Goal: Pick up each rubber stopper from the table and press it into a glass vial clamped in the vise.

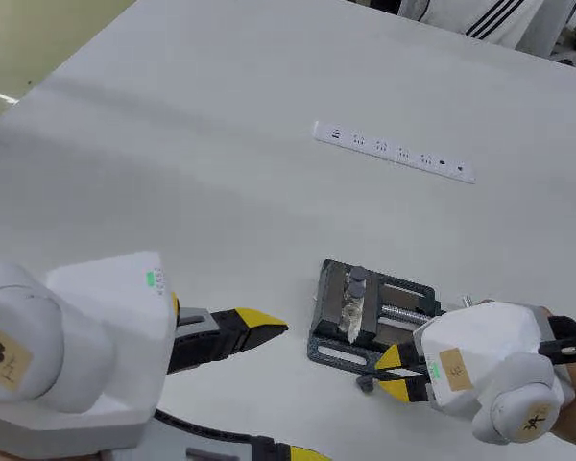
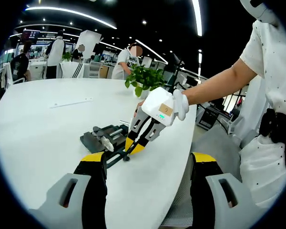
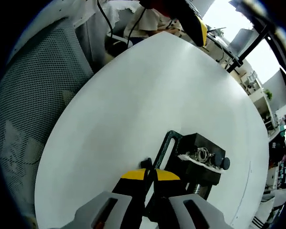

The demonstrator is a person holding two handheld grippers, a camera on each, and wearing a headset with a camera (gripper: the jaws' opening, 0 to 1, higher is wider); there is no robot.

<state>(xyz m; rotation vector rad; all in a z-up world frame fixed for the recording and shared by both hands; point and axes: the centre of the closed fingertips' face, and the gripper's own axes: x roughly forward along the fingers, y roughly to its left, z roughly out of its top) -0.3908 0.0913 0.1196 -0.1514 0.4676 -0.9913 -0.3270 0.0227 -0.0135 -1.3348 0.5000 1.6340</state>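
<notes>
Vise (image 1: 338, 288) corner behind right gripper (image 1: 394, 373); glass vial (image 1: 353, 313) indistinct.

Your right gripper (image 3: 150, 175) has its yellow tips closed together, just beside the near frame of the vise (image 3: 201, 142). Ahead and right of them, the glass vial (image 3: 200, 153) sits clamped between its blocks on the white table (image 3: 133, 95).

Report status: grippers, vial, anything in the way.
Left gripper open, above white table. Right gripper shut, tips beside dark metal vise. Clear glass vial clamped in vise. White power strip far off, not in the way.
</notes>
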